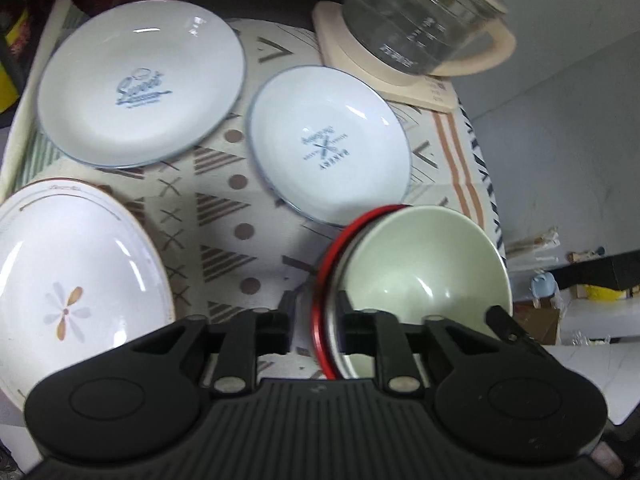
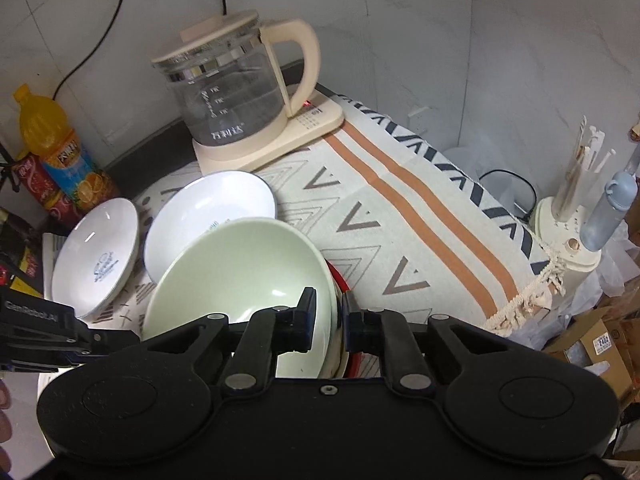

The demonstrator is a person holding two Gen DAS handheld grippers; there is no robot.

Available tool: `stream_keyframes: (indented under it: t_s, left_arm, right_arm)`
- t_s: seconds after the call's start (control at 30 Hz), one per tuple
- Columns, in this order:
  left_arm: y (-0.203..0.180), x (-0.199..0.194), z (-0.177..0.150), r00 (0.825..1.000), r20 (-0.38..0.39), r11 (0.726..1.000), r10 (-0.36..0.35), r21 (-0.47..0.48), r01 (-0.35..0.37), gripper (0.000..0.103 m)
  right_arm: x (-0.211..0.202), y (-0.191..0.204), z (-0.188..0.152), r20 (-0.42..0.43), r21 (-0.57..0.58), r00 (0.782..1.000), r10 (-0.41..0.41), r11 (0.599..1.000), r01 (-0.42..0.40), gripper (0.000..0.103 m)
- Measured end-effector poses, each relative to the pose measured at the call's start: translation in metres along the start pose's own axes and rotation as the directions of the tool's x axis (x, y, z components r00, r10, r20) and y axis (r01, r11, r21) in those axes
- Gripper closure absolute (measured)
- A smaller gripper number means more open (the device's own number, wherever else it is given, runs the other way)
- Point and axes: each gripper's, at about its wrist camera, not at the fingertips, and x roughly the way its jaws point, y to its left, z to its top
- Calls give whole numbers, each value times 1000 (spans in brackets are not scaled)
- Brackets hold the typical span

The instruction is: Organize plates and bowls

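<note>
A pale green bowl [image 1: 424, 264] sits nested inside a red-rimmed bowl [image 1: 334, 256] at the near right of the patterned cloth. My left gripper [image 1: 314, 320] straddles the red rim; there is a gap on the outer side, so it is open. My right gripper [image 2: 328, 314] is shut on the green bowl [image 2: 240, 272], one finger inside its wall and one outside. Three white plates lie on the cloth: one with blue "Sweet" lettering [image 1: 140, 88], one marked "Bakery" [image 1: 328, 148], and a flower-patterned one [image 1: 72, 292].
A glass kettle [image 2: 236, 96] on a cream base stands at the back of the table. An orange drink bottle [image 2: 52, 140] and cans stand at the back left. The cloth's fringed edge [image 2: 528, 296] marks the table's right side, with a chopstick holder [image 2: 572, 216] and boxes beyond.
</note>
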Motion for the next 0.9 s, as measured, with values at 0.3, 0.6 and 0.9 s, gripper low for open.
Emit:
stream_keyframes:
  t_s: [0.3, 0.6, 0.9]
  left_arm:
    - [18, -13, -7, 995, 64, 997, 73, -24, -72, 40]
    - [48, -33, -14, 984, 128, 989, 124, -98, -112, 28]
    - [81, -59, -26, 971, 181, 973, 157, -196, -121, 19]
  right_arm:
    - [-9, 5, 12, -9, -49, 995, 96, 994, -96, 58]
    - [-13, 28, 24, -54, -118, 966, 251, 959, -256, 42]
    - [-7, 70, 18, -111, -226, 935, 337, 908, -354, 34]
